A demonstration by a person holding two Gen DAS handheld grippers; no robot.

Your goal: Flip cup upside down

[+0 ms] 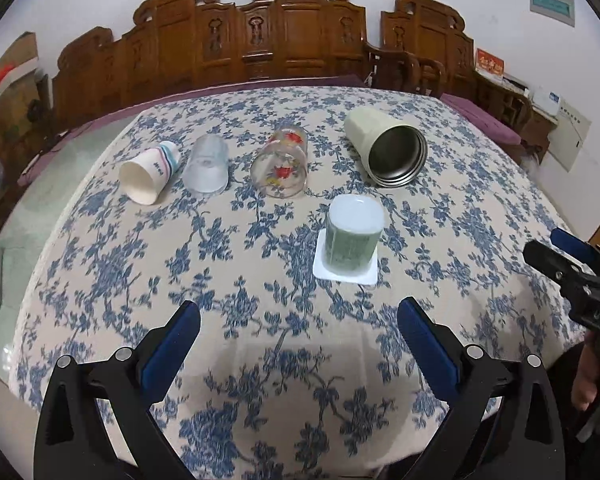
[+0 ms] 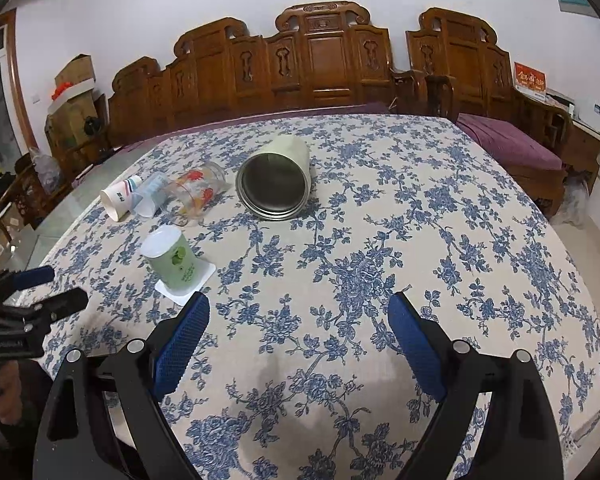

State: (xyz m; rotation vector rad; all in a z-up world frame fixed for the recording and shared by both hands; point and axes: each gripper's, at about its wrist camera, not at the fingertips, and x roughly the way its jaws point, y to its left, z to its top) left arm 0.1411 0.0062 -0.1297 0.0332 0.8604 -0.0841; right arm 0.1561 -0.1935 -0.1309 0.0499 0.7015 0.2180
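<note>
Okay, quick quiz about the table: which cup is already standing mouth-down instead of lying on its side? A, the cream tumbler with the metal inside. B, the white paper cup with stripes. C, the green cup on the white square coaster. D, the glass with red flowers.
C: the green cup stands base-up on the white coaster, while the cream tumbler, flowered glass and paper cup lie on their sides.

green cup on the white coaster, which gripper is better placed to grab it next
Left, probably. The green cup sits almost straight ahead of the open left gripper; from the open right gripper it lies far off to the side.
</note>
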